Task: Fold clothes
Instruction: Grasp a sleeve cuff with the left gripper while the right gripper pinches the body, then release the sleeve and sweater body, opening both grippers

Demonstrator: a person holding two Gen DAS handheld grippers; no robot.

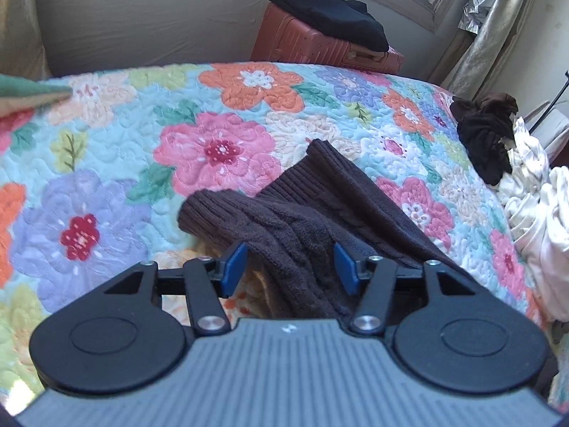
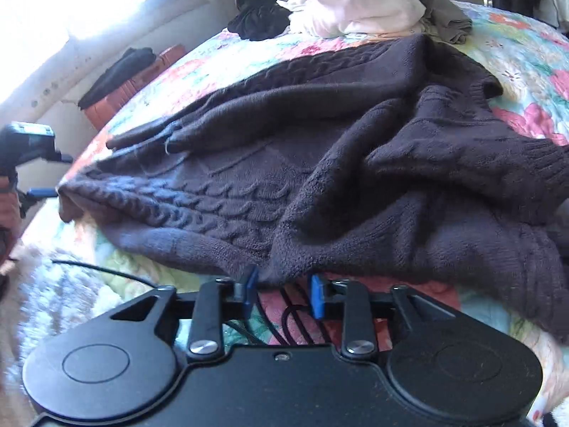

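A dark brown cable-knit sweater (image 2: pixel 320 163) lies spread and rumpled on the floral quilt (image 2: pixel 515 57). In the left wrist view its ribbed part (image 1: pixel 295 220) runs between the blue pads of my left gripper (image 1: pixel 290 267), whose jaws stand apart around the cloth. My right gripper (image 2: pixel 282 290) sits at the sweater's near edge, jaws partly apart with a fold of knit at the fingertips. The left gripper also shows at the far left of the right wrist view (image 2: pixel 39 192), by the sweater's corner.
A pile of white and dark clothes (image 1: pixel 526 185) lies on the quilt's (image 1: pixel 106 163) right side, seen also in the right wrist view (image 2: pixel 341 3). A red suitcase (image 1: pixel 313 46) with folded black clothes stands beyond the bed by the window. A black cable (image 2: pixel 117 270) runs under my right gripper.
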